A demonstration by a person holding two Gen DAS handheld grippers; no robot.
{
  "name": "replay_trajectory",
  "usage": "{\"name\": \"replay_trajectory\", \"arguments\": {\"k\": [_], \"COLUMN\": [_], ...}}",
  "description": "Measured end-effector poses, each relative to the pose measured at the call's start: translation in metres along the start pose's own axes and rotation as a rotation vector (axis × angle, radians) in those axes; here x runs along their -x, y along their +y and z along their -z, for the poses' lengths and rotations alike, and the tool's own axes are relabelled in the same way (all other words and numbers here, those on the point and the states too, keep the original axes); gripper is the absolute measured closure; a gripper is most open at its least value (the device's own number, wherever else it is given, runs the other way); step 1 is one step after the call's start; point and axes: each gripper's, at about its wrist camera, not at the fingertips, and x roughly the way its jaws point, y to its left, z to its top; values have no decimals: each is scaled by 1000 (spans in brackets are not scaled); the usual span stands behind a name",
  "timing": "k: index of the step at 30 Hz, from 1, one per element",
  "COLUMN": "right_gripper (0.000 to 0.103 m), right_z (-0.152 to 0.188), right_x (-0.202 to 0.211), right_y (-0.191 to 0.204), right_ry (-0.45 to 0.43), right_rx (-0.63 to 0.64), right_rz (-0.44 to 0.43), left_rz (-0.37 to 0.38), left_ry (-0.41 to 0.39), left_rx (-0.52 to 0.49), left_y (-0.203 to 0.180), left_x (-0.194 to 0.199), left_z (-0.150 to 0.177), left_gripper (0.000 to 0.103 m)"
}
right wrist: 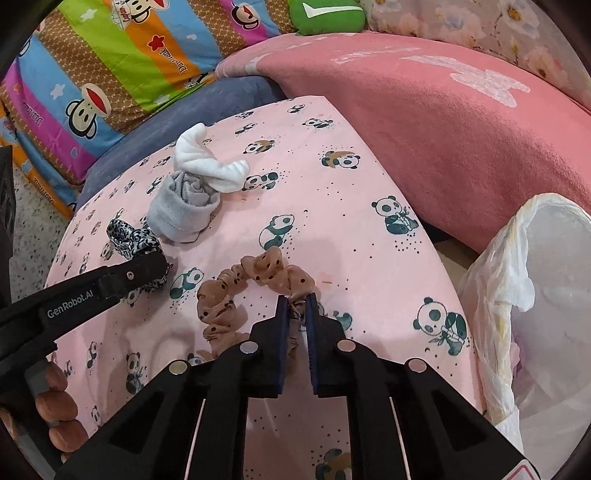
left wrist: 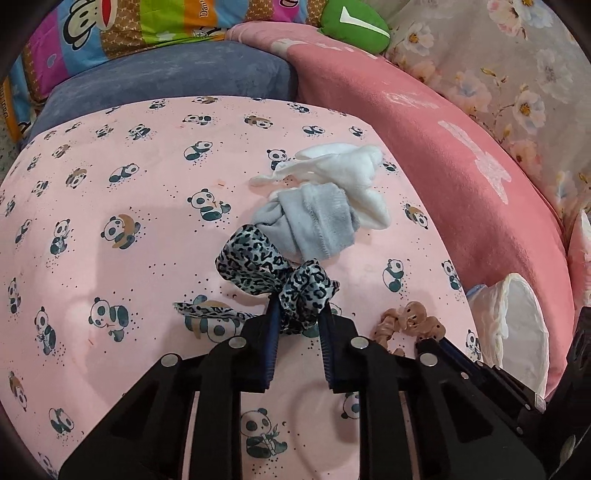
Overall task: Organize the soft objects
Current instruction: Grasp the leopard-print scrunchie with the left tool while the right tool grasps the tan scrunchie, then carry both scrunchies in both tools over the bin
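Plainly "GenRobot.AI" marks the left gripper, "Davi" the striped quilt.

On the panda sheet, the sock bundle lies farthest back, the bow scrunchie just before it (touching), the dotted scrunchie to the right, the bag beyond the sheet's right edge.

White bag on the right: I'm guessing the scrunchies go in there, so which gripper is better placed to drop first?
Probably the right gripper: it pinches the tan scrunchie beside the white bag.
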Motion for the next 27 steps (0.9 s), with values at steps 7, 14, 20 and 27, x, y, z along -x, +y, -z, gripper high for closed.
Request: {"name": "replay_trajectory", "arguments": {"k": [7, 14, 20, 27], "right_gripper": [93, 93, 93, 93], "right_z": [6, 4, 2, 5], "right_x": [37, 83, 114, 152], "right_y": [-3, -20, -44, -84], "right_ry": [-62, -139, -187, -240], "right_rx": [-22, -57, -92, -155], "right_rz": [-28, -36, -29, -6], "left_rz": [18, 49, 87, 107], "left_ry": [-30, -60, -61, -75], "left_rx": [-26, -92, -153, -235], "left_y": [-24, -67, -103, -147], "left_x": [26, 48, 62, 72], "left_z": [5, 9, 16, 26], "left_gripper": [84, 84, 84, 83]}}
